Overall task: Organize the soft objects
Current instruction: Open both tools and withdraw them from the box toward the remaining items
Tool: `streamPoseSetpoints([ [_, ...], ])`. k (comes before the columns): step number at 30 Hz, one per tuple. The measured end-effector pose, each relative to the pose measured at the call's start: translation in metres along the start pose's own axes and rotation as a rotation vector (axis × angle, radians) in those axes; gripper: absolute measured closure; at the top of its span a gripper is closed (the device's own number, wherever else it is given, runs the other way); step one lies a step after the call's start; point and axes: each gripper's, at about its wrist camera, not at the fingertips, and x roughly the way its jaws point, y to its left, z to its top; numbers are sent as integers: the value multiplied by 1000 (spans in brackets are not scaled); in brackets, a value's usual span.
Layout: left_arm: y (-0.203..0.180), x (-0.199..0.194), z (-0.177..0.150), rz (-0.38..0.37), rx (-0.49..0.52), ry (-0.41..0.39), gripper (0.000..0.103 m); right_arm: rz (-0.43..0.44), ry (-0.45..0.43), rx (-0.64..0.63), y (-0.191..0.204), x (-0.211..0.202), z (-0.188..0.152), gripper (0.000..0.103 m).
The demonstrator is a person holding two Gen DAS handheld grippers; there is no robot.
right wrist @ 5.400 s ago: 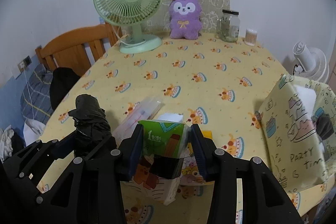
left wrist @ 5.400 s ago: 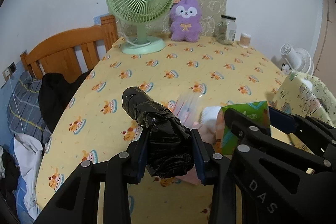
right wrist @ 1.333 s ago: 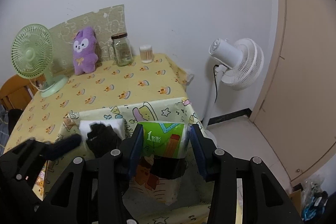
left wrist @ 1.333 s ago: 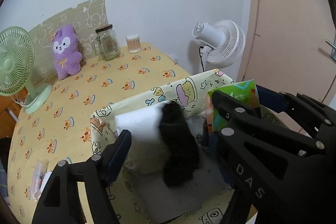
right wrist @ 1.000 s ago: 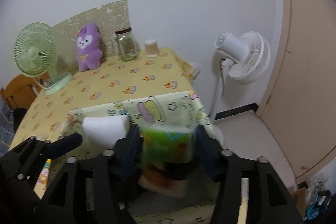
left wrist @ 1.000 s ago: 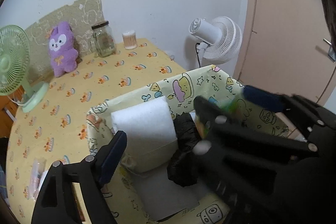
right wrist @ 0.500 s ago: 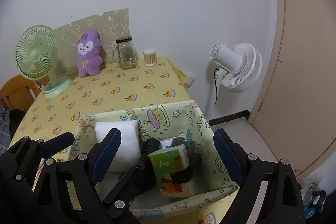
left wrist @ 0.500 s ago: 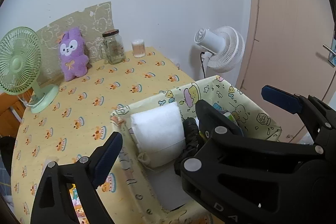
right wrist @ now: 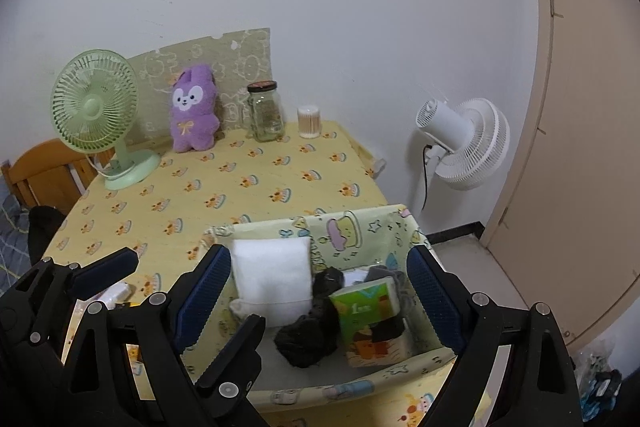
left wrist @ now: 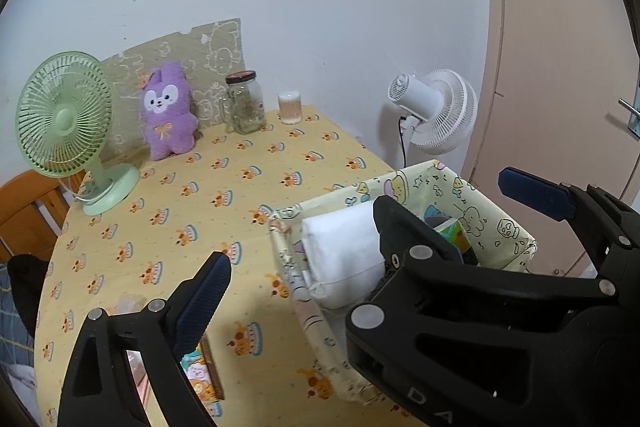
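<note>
A yellow cartoon-print fabric bin stands at the table's near right corner. Inside it lie a white folded towel, a black crumpled bundle and a green tissue pack. My right gripper is open and empty above the bin. My left gripper is open and empty, over the bin's left edge; the right gripper's black body blocks much of the left wrist view. A purple plush rabbit stands at the back of the table.
A green desk fan, a glass jar and a cotton-swab tub stand along the back. Small packets lie at the table's near left. A white floor fan and a door are to the right. A wooden chair is left.
Both grippers carried the black bundle and the tissue pack to the bin and let them go there. Both have since opened wide and pulled back and up.
</note>
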Motion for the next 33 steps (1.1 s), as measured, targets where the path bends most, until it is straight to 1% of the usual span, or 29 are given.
streamPoseSetpoints([
  [16, 41, -37, -9, 38, -37, -57, 7, 25, -43, -42, 46, -25, 5, 11],
  [33, 83, -56, -31, 91, -73, -89, 9, 89, -81, -85, 98, -33, -3, 11],
])
